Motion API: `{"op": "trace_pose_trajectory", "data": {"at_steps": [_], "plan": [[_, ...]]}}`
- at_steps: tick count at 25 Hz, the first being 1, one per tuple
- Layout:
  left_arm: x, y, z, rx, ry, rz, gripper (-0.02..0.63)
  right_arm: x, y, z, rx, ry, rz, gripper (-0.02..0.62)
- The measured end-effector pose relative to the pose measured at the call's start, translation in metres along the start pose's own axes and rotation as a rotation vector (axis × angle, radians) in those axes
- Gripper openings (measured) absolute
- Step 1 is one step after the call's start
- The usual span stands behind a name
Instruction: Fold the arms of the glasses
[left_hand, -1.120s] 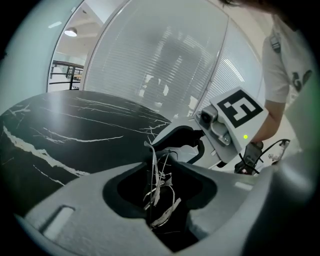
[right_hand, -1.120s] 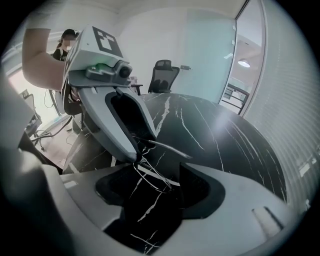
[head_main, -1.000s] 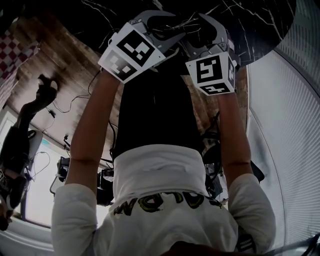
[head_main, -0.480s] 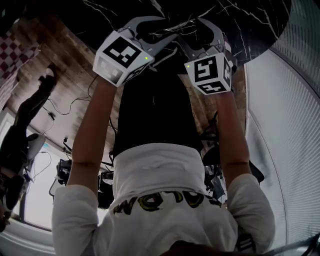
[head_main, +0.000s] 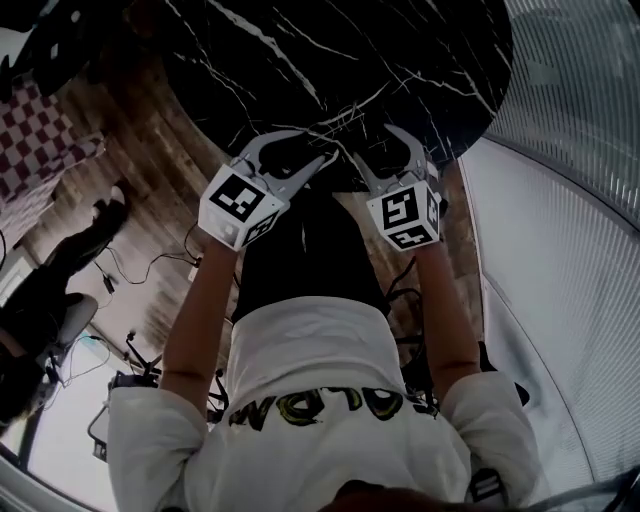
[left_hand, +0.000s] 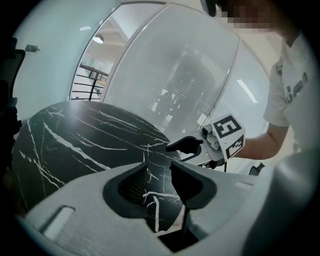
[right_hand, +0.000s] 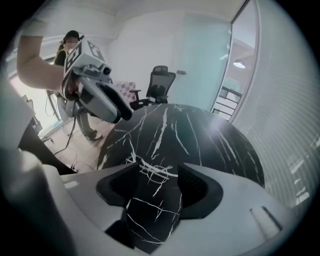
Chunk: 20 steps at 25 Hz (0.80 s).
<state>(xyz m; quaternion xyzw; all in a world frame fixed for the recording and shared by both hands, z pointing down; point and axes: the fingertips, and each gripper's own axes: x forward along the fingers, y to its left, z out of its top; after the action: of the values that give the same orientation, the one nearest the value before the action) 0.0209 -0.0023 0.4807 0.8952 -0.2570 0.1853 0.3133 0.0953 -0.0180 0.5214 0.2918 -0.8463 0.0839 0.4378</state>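
Observation:
Thin wire-framed glasses (right_hand: 150, 167) lie on the round black marble table (right_hand: 200, 135), just beyond my right gripper's jaws; in the head view the glasses (head_main: 345, 115) are a faint pale tangle near the table's (head_main: 300, 60) near edge. My left gripper (head_main: 305, 148) hovers over that edge, open, with nothing between its pads (left_hand: 157, 167). My right gripper (head_main: 372, 145) hangs beside it. Its jaws (right_hand: 158, 175) are closing and stand apart, with nothing pressed between them. Each gripper shows in the other's view: the right (left_hand: 186, 145) and the left (right_hand: 112, 105).
Wooden floor with loose cables (head_main: 150, 160) lies left of the table. A ribbed curved wall (head_main: 570, 220) runs along the right. A black office chair (right_hand: 160, 82) stands behind the table, and a person (right_hand: 67, 47) stands at the far left.
Both grippers have lifted and now sit lower and smaller in the head view, which has swung to show much more of the table top.

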Motion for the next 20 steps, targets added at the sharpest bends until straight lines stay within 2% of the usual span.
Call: {"op": "trace_pose_trajectory", "data": {"at_steps": [4,7,11,15,20], "plan": [[-0.039,-0.036,0.044,0.015,-0.081,0.001,0.155,-0.066,-0.011,0.06,0.112,-0.194,-0.048,0.15],[-0.066,-0.055,0.079,0.043,-0.158,0.021,0.155,-0.11,-0.017,0.102,0.2,-0.329,-0.067,0.13],[-0.106,-0.088,0.115,0.04,-0.253,0.057,0.14,-0.169,-0.009,0.138,0.299,-0.446,-0.085,0.108],[-0.134,-0.105,0.149,0.027,-0.359,0.057,0.118,-0.21,-0.009,0.173,0.353,-0.562,-0.11,0.08],[-0.156,-0.136,0.173,0.066,-0.41,0.016,0.106,-0.249,0.003,0.202,0.387,-0.653,-0.105,0.049]]}}
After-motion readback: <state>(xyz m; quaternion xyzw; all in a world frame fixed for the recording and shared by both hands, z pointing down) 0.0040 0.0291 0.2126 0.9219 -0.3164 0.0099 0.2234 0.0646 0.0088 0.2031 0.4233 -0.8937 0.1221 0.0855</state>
